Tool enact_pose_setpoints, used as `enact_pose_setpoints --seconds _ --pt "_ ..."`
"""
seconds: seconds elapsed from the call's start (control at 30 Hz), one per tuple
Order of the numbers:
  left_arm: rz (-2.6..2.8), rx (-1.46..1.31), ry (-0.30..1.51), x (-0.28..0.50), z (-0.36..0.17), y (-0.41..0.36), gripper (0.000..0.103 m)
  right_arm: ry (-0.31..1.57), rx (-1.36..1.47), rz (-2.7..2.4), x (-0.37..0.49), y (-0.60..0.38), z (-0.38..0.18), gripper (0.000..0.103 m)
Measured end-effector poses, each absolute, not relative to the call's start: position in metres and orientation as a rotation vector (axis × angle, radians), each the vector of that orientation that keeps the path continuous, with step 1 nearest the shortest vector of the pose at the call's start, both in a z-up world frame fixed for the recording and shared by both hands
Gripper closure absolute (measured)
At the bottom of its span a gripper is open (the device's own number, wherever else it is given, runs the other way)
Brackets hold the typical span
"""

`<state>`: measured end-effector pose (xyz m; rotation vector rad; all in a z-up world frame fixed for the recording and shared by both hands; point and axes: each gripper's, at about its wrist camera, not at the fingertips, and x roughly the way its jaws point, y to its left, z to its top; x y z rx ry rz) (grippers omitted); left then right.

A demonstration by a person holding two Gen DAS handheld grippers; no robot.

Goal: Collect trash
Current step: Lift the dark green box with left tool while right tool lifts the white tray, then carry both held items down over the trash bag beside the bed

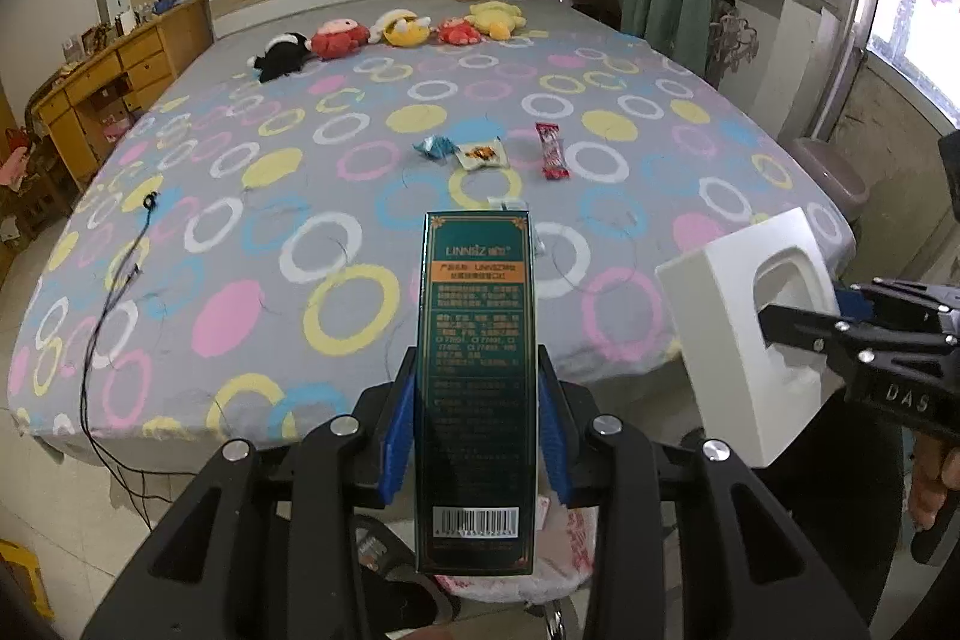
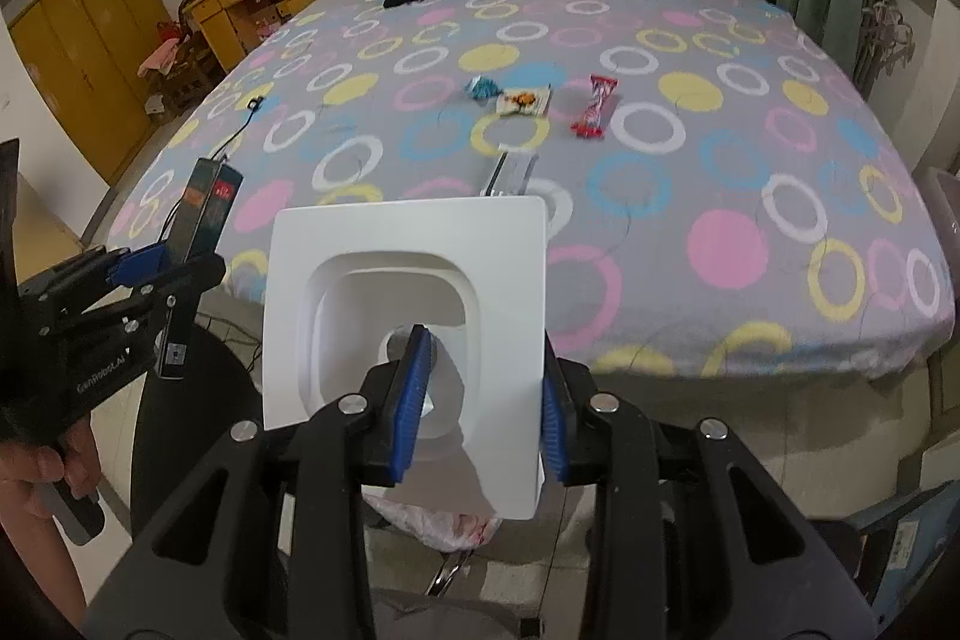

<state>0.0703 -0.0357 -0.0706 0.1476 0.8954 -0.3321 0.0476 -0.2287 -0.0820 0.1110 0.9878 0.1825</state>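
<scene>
The left gripper [image 1: 477, 451] is clamping the green box [image 1: 476, 376] and the right gripper [image 2: 483, 400] is pinching the white tray [image 2: 408, 244], both near the foot of the bed [image 2: 750, 292]. I think each should be released directly above the pink bag [image 2: 447, 526] below them.

I read "LINN" at the top of the green box [image 1: 475, 388] clamped in my left gripper [image 1: 478, 436]; the Chinese print below it is too small to make out, and the barcode digits near its bottom end are blurred. My right gripper [image 1: 798, 334] carries "DAS" on its body in the left wrist view. In the right wrist view the left gripper's body shows "GenRobot.AI".
</scene>
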Motion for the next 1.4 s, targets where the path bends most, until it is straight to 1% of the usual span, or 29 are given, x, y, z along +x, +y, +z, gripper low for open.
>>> enact_pose_setpoints --seconds 0.27,0.53,0.73,0.87,1.07,1.17,1.4 --pt "-0.334 0.194 0.921 0.046 -0.092 -0.039 0.068 1.013 0.109 0.18 0.023 -0.22 -0.104 0.071" --pt "-0.36 0.197 0.998 0.032 -0.124 -0.038 0.068 1.059 0.092 0.181 0.01 -0.208 -0.131 0.071" --pt "-0.378 0.158 1.153 0.032 -0.177 -0.038 0.068 1.117 0.073 0.17 0.008 -0.198 -0.169 0.071" --pt "-0.373 0.132 1.269 0.036 -0.223 -0.036 0.068 1.202 0.065 0.171 0.013 -0.193 -0.213 0.071" --pt "-0.346 0.115 1.407 0.045 -0.283 -0.037 0.068 1.287 0.017 0.13 0.027 -0.191 -0.269 0.07" --pt "-0.328 0.062 1.489 0.055 -0.316 -0.035 0.068 1.335 0.024 0.133 0.04 -0.19 -0.293 0.07" --pt "-0.292 0.053 1.585 0.075 -0.362 -0.046 0.068 1.403 -0.049 0.127 0.065 -0.178 -0.336 0.07"
